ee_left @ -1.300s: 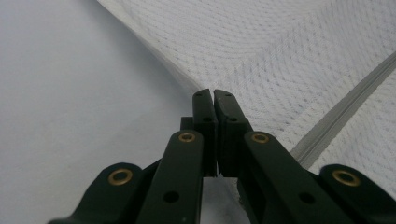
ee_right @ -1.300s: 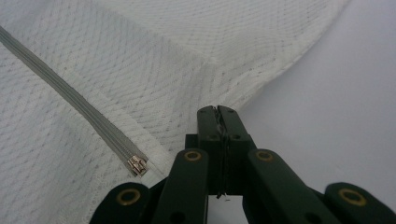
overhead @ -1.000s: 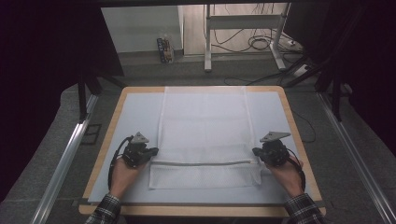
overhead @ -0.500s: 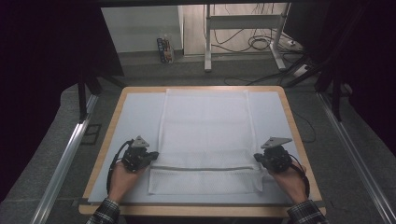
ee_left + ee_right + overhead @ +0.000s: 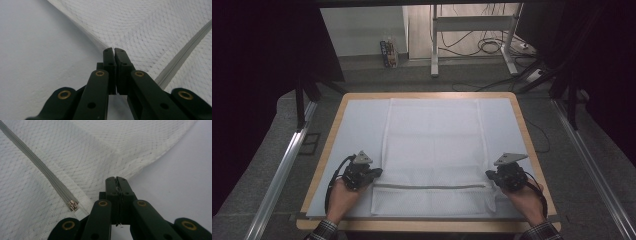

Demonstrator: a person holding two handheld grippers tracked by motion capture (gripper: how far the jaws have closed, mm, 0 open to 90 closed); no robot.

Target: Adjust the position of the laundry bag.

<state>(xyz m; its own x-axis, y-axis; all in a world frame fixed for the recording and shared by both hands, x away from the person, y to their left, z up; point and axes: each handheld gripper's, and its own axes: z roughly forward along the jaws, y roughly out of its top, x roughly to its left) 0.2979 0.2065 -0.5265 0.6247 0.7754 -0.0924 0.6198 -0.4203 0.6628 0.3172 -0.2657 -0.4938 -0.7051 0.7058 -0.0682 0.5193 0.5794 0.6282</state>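
The left gripper (image 5: 377,173) is black and chunky, with a grey three-cornered plate on top. A black cable curls out from it in a loop. The right gripper (image 5: 488,174) looks the same, with its own grey plate and a thin black cable. Close up, each one has two flat black fingers (image 5: 109,60) on thick black bars. Small round brass rings sit in the bars, and little round holes sit near them. The person wears checked sleeves (image 5: 325,229) in dark and light squares at both wrists.
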